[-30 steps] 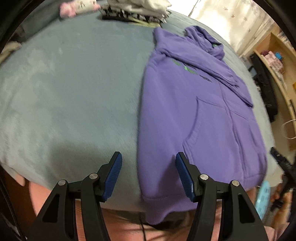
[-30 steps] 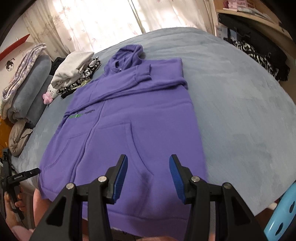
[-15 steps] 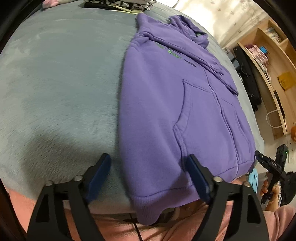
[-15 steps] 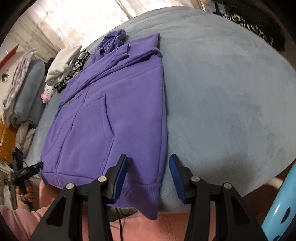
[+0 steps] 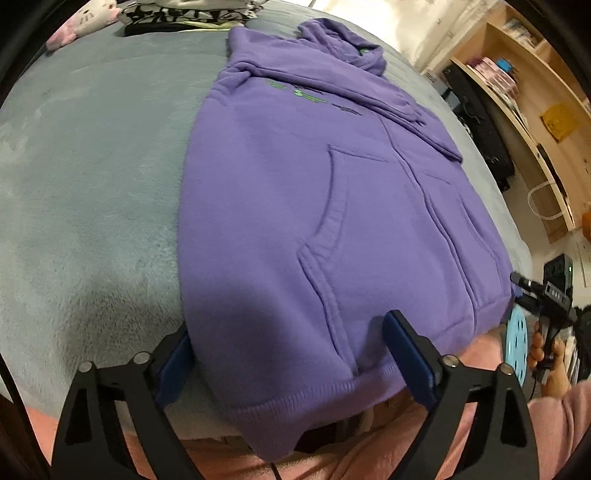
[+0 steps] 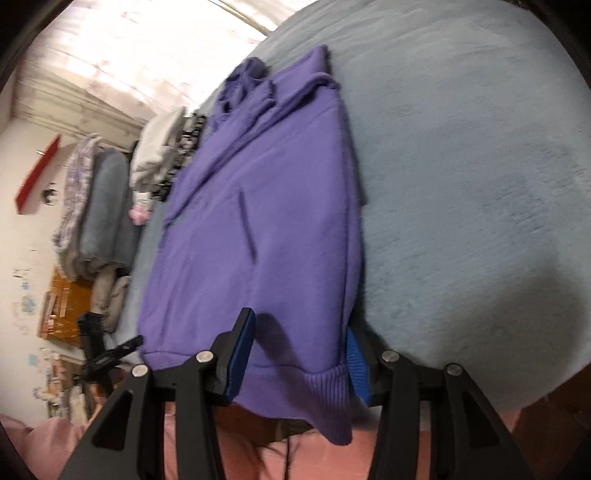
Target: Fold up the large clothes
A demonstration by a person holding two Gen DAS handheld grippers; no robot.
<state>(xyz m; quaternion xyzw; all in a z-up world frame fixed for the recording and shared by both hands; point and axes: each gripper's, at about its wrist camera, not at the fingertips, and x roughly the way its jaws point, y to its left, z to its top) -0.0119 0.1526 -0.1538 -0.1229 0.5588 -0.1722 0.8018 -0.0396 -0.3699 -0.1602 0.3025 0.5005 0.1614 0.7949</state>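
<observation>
Grey-blue plush bedding [image 5: 92, 177] covers the bed where the purple hoodie [image 5: 295, 192] lies flat, front side up, its hood toward the far end near the curtains and its ribbed hem hanging a little over the near edge of the bed. Both sleeves are folded across the chest, and the kangaroo pocket faces upward. At the hem's left corner, the left gripper [image 5: 291, 354] stands wide with its jaws opening; the corner of the hoodie lies between its blue pads, with one pad out on the bedding just beside the garment's edge and the other resting over the fabric, neither pressing on it. At the hem's right corner, the right gripper [image 6: 299, 354] is narrower and its jaws are closing around that corner, with the ribbed band between the pads; whether they already pinch the cloth I cannot tell. Beyond the hood sits a pile of folded clothes [image 6: 162, 151] with a pink plush toy [image 5: 79, 22] beside it. Wooden shelves [image 5: 532, 110] stand along the wall on the right side of the bed, and the person's pink sleeve [image 5: 554, 413] shows at the near edge.
</observation>
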